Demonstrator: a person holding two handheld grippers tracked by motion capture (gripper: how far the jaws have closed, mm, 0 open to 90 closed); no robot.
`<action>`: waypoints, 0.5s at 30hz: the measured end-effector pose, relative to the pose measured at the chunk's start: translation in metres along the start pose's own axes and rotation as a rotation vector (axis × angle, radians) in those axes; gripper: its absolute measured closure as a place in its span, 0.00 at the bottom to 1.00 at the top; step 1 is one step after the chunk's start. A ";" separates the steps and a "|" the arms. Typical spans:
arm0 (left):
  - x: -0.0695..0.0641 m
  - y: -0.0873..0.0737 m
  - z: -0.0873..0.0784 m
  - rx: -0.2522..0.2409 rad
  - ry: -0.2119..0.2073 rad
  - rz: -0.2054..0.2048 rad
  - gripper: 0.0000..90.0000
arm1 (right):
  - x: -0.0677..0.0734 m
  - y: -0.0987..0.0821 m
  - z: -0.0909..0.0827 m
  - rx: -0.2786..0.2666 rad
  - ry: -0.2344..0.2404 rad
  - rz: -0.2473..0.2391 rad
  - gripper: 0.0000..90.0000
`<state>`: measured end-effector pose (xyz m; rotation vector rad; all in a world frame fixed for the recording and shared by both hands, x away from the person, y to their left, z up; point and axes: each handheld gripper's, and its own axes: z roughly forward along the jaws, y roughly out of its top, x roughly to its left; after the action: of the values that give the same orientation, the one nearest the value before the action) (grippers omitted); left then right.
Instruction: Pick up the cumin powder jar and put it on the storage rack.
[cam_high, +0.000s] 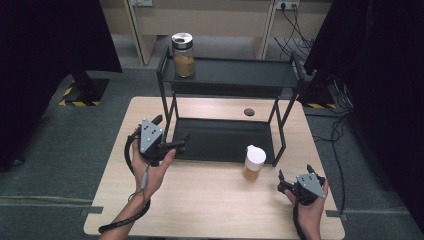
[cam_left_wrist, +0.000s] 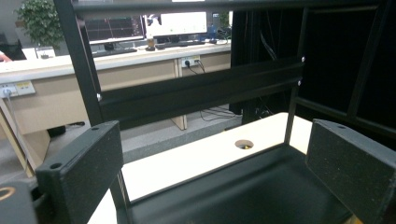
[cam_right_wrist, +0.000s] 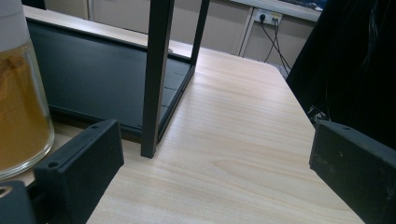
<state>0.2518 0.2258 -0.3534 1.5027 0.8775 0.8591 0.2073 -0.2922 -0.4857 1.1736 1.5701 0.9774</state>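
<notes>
Matt black, probably metal rack (cam_high: 235, 75); pale wood-grain table (cam_high: 210, 195); glossy glass jar (cam_high: 252, 167).

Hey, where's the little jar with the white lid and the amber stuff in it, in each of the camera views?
High view: the white-lidded jar stands on the table in front of the black shelf rack, near the rack's front right leg, left of the right gripper.
Left gripper view: not in it.
Right gripper view: the jar stands at the left edge, cut off.
Shared landmark: the rack's bottom tray.

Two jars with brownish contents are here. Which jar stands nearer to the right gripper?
The white-lidded glass jar on the wooden table, left of the right gripper. The silver-lidded glass jar stands far back on the black rack's top shelf.
</notes>
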 end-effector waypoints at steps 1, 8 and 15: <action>0.000 -0.005 0.000 0.007 -0.002 -0.006 0.03 | 0.000 0.000 0.000 0.000 0.000 0.000 0.03; 0.002 -0.024 -0.003 0.014 -0.011 -0.049 0.03 | 0.000 0.000 0.000 -0.001 0.000 0.000 0.03; 0.002 -0.040 -0.005 0.005 -0.023 -0.066 0.03 | 0.000 0.000 0.000 0.000 -0.001 -0.001 0.03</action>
<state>0.2459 0.2328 -0.3927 1.4774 0.9081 0.7901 0.2073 -0.2920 -0.4858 1.1726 1.5697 0.9765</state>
